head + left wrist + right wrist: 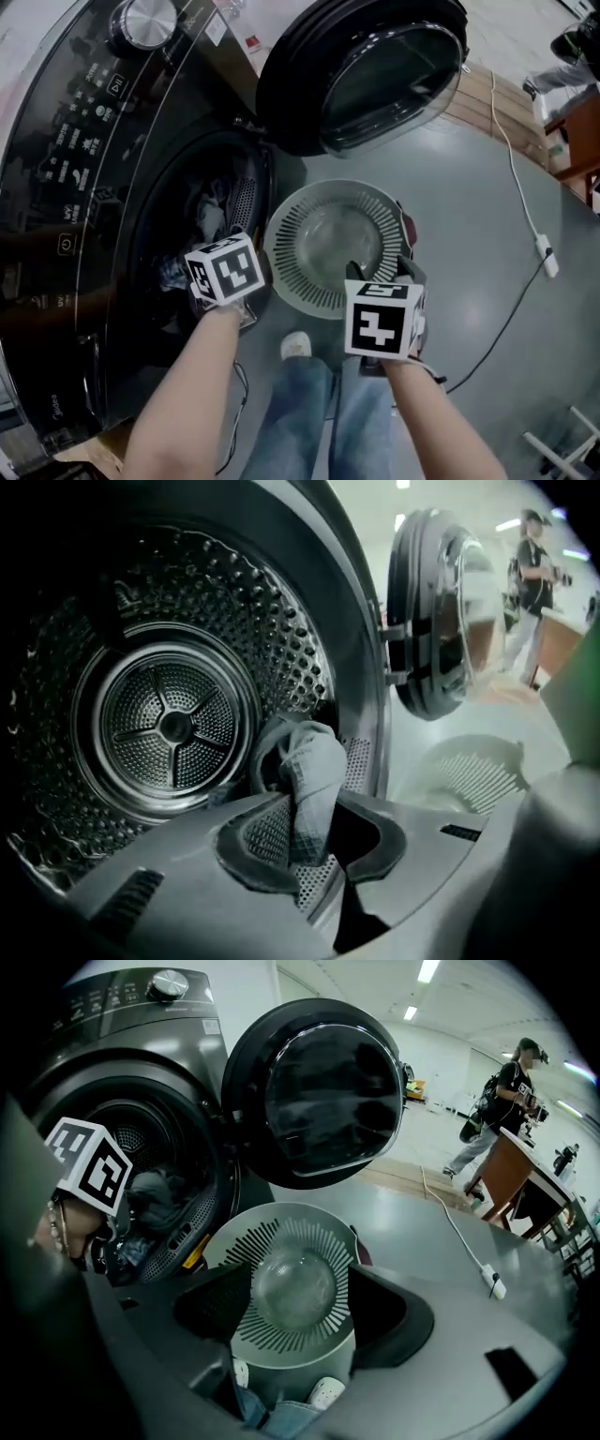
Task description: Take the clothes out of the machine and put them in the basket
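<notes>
left claw (314, 841) clamped on grey cloth (314, 766) at the mouth of the washer drum (169, 724). right claw (300, 1312) apart, empty, above the basket (281, 1234).

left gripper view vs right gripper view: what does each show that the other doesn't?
Only left gripper view: the drum's rear hub and a grey cloth pinched in the left claw. Only right gripper view: the control knob, the left claw's marker cube, a power strip, the right claw open and empty. Both: the open door, the basket, a person in the background.
</notes>
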`<state>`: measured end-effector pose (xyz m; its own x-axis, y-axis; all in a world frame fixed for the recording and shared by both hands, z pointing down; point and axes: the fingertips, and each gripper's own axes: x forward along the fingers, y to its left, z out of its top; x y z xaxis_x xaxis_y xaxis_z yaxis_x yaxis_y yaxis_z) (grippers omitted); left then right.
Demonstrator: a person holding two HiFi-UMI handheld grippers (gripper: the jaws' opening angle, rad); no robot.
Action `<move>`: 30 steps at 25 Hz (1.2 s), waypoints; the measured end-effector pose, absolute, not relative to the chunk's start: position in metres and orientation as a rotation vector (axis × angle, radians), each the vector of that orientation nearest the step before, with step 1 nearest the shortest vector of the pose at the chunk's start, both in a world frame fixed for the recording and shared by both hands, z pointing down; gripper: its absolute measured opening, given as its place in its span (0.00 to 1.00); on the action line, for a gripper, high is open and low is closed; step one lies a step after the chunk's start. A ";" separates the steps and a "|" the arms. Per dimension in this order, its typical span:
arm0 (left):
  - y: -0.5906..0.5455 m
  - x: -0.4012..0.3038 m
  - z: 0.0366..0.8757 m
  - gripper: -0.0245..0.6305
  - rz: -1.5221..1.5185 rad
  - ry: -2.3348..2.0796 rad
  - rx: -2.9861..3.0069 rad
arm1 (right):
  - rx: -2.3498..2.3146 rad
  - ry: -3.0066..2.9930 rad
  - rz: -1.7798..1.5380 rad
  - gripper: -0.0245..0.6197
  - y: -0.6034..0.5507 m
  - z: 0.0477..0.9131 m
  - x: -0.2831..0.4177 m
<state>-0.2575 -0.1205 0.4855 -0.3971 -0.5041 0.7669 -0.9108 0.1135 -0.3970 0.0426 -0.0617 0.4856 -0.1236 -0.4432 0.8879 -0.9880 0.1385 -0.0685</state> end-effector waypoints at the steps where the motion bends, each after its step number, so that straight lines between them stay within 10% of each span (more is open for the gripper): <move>1: -0.120 -0.254 0.483 0.15 1.190 -1.946 1.387 | 1.403 -1.674 0.936 0.54 -0.061 0.485 0.044; 30: -0.102 -0.086 0.409 0.14 0.724 -1.412 1.893 | 1.438 -1.613 0.924 0.51 -0.048 0.434 0.091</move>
